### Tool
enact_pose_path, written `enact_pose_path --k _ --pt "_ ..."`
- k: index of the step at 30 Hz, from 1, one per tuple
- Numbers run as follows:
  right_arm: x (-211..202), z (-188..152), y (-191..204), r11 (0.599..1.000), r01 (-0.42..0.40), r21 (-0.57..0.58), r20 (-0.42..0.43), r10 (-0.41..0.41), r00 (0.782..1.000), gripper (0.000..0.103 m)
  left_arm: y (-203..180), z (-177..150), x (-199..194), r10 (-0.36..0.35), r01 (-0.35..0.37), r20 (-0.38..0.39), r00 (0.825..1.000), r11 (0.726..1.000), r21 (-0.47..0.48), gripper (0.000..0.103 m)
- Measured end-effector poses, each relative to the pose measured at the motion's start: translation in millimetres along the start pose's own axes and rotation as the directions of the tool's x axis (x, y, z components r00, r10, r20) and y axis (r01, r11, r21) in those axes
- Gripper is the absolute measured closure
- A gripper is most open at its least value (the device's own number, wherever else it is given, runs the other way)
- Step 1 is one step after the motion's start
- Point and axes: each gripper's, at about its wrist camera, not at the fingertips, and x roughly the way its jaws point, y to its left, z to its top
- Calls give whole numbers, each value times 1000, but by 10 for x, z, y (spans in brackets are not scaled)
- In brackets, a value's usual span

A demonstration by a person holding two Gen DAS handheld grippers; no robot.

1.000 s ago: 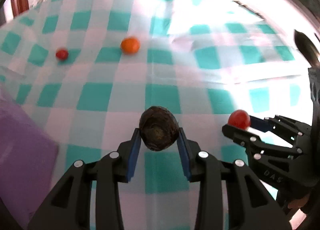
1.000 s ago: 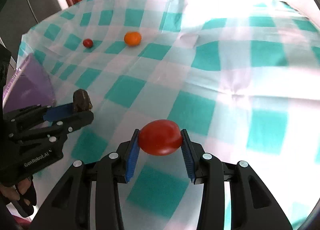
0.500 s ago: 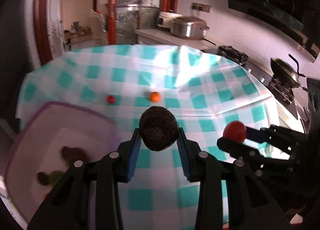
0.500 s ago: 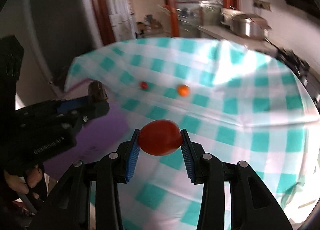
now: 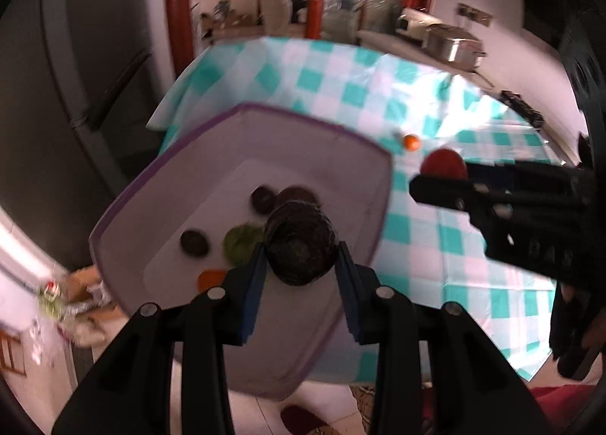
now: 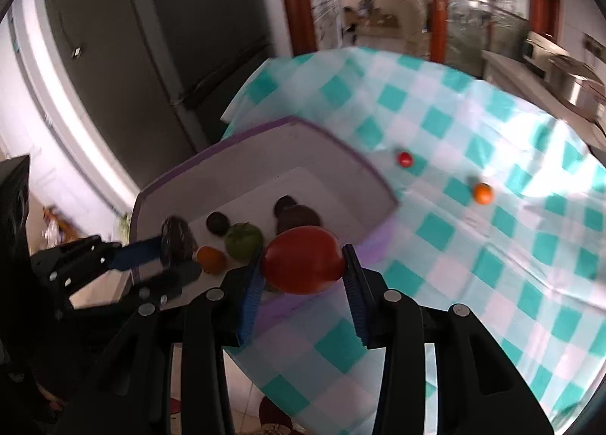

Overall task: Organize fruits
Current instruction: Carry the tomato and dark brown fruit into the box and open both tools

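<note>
My left gripper [image 5: 301, 257] is shut on a dark wrinkled fruit [image 5: 301, 247] and holds it high above the purple-rimmed bin [image 5: 303, 120]. My right gripper [image 6: 303, 262] is shut on a red tomato [image 6: 303, 258], held above the bin's near right side [image 6: 378, 177]. The bin holds several dark fruits [image 6: 217, 222], a green fruit [image 6: 244, 240] and an orange one [image 6: 210, 258]. The left gripper also shows in the right wrist view [image 6: 176, 249], and the right gripper in the left wrist view [image 5: 443, 173].
The table has a teal and white checked cloth [image 6: 492, 245]. A small orange fruit [image 6: 483, 192] and a small red fruit [image 6: 404, 158] lie on it beyond the bin. A dark fridge [image 6: 189, 37] stands left of the table; kitchen counters stand behind.
Both grippers have risen and swung left with their fruits, from low over the cloth to high above the bin. The bin's contents have come into view.
</note>
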Motion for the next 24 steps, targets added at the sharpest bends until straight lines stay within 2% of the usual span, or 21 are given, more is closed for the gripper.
enact_pose_path --k 5,7,9,15,18,21,24 --pt "434 141 155 997 -35 -65 -109 27 994 63 248 -111 197 41 -45 -70 997 997 -60 66" --pt "642 166 179 994 -65 -86 -188 48 981 63 295 -129 309 59 -66 -106 993 996 -65 66" --pt "821 180 192 990 -65 -125 -241 33 970 63 340 -154 413 78 -90 -138 987 992 -87 66" --pt "1379 273 138 969 -78 -236 -384 -19 923 63 447 -160 826 107 -153 -267 958 976 -157 66" --pt "1649 266 91 956 -89 -279 -473 -56 879 63 423 -188 1000 106 -165 -320 942 973 -161 66" --pt "1797 222 101 927 -97 -364 -517 -114 848 63 392 -211 1140 114 -180 -376 919 973 -143 66" --pt "1878 236 103 920 -118 -373 -549 -116 828 63 419 -206 1184 120 -194 -409 905 970 -145 66"
